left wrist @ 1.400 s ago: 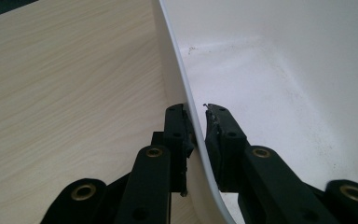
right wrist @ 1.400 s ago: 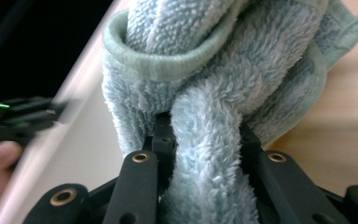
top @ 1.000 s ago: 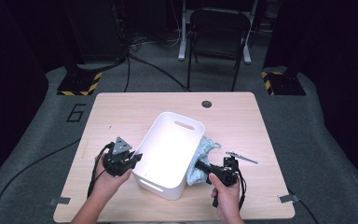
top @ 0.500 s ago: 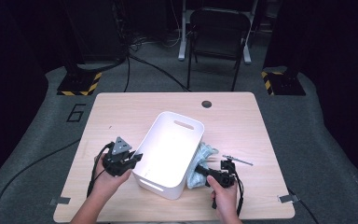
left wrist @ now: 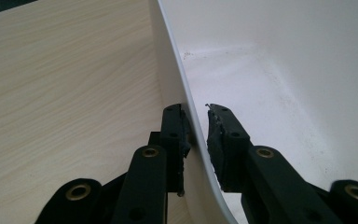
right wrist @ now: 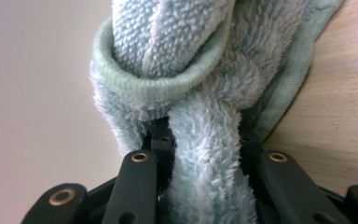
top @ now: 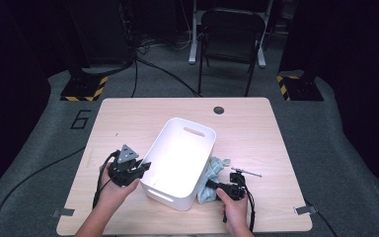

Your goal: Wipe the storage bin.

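Towel (right wrist: pixel 205 93), pale blue and fluffy, lay bunched on the wooden table (top: pixel 128 118) just beside the white bin's (top: pixel 197 131) right wall. I had my right gripper (top: pixel 216 186) clenched on a fold of it, the pile bulging up between the jaws. My left gripper (left wrist: pixel 196 140) straddled the bin's left wall, one jaw outside, one inside; I couldn't tell whether it truly pinched. A small metal tool (top: pixel 246 172) lay near the towel.

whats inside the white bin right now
The white bin looks empty: the high view and the left gripper view show bare floor and walls. The near inner wall isn't visible. The light blue towel lies outside, beside it.
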The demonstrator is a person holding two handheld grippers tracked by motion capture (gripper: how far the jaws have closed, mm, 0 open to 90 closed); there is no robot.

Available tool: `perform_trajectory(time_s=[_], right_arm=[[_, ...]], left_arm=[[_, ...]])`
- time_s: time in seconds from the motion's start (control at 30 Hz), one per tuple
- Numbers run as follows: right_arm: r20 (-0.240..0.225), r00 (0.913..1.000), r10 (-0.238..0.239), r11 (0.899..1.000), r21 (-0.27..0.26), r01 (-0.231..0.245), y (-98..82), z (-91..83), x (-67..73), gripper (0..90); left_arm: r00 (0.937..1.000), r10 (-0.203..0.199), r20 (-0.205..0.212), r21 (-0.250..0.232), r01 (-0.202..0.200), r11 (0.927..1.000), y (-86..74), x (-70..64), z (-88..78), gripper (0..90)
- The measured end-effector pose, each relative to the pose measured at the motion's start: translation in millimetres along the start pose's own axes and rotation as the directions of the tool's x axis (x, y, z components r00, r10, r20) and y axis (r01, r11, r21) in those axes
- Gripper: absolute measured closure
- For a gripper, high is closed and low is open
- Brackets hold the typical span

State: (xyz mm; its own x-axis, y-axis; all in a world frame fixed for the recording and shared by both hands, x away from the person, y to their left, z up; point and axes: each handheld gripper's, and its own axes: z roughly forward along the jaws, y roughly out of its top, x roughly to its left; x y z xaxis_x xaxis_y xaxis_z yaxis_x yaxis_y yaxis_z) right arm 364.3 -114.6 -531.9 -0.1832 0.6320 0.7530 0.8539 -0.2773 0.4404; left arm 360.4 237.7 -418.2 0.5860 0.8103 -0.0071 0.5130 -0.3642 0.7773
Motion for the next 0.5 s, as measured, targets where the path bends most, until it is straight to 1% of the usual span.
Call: perform_trajectory(time_s=[0.03,0.17,0.27,0.3,0.33,0.4,0.43,0.5], right_arm=[[0.007,0.9995,-0.032,0.999,-0.009,0.032,0.0,0.2,-1.5,69.4],[0.001,0.9996,-0.029,0.999,-0.014,0.029,0.3,-0.4,-0.3,69.6],[-0.017,0.9993,-0.033,0.999,-0.011,0.032,1.1,-2.1,-1.0,69.8],[-0.027,0.9992,-0.03,0.999,-0.014,0.03,1.9,-3.7,0.5,69.8],[-0.035,0.9993,-0.013,1.0,-0.017,0.013,2.9,-5.2,3.3,69.8],[-0.055,0.9983,-0.019,0.999,-0.03,0.017,4.7,-8.0,5.6,69.8],[-0.063,0.9979,-0.013,0.999,-0.034,0.011,5.8,-9.7,7.8,69.7],[-0.086,0.996,-0.025,0.999,-0.05,0.021,8.4,-14.3,13.1,69.7]], left_arm=[[1.0,-0.003,0.0,-0.001,0.003,1.0,0.0,0.0,0.1,75.9],[0.9999,-0.011,0.004,-0.006,0.011,0.9999,-0.3,0.5,0.4,75.6],[1.0,-0.007,0.0,-0.005,0.007,1.0,-0.1,0.0,0.5,75.6],[1.0,-0.007,-0.001,-0.006,0.007,1.0,0.0,-0.3,0.6,75.6],[1.0,-0.004,-0.004,-0.006,0.004,1.0,0.1,-0.5,0.7,75.6],[1.0,-0.002,-0.006,-0.005,0.002,1.0,0.3,-0.9,0.8,75.5],[1.0,-0.001,-0.006,-0.004,0.001,1.0,0.4,-0.9,0.8,75.4],[1.0,-0.004,-0.006,-0.006,0.004,1.0,0.3,-1.0,1.0,75.0]])
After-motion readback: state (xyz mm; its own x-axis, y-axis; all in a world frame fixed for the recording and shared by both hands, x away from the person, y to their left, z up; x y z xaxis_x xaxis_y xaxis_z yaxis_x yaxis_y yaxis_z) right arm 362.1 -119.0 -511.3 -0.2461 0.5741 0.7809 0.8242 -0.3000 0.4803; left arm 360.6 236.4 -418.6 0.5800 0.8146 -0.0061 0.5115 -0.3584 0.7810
